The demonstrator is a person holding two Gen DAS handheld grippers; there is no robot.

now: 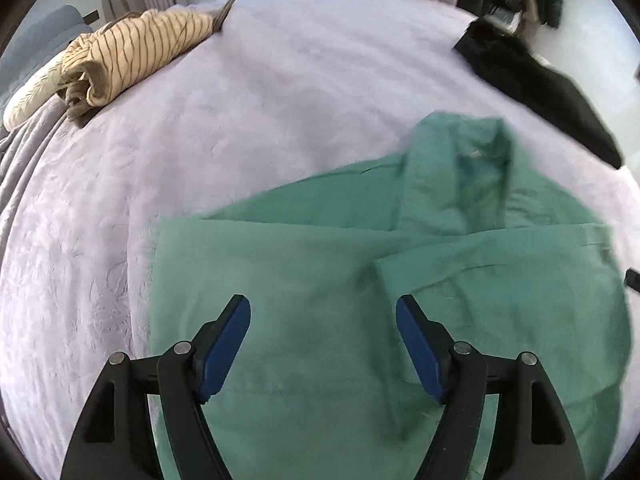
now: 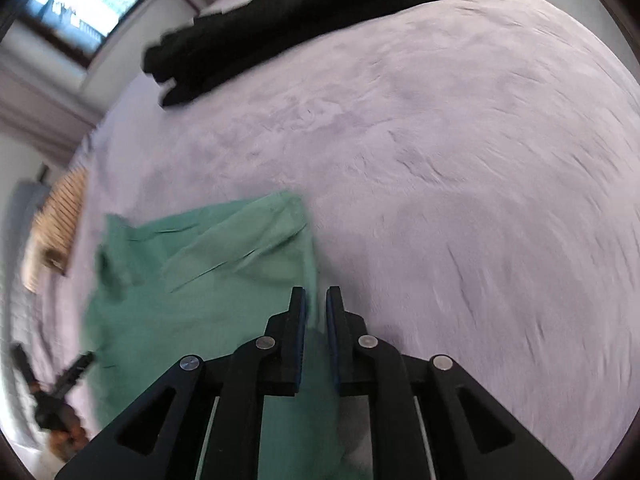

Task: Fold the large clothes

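Shirt [image 1: 320,280] lies half-folded on the bed [image 1: 280,100]; left tool [image 1: 323,312] hangs released above it, right tool [image 2: 316,300] nearly clenched at its edge, empty — pinch the hem squarely before folding over.

Green collared shirt [image 1: 304,280], partly folded, sleeve laid across, flat on lilac bedspread [image 1: 280,100].

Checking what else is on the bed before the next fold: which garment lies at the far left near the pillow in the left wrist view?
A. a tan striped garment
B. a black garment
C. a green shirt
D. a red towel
A: the tan striped garment lies folded at the far left beside the pillow, while the black garment sits far right.
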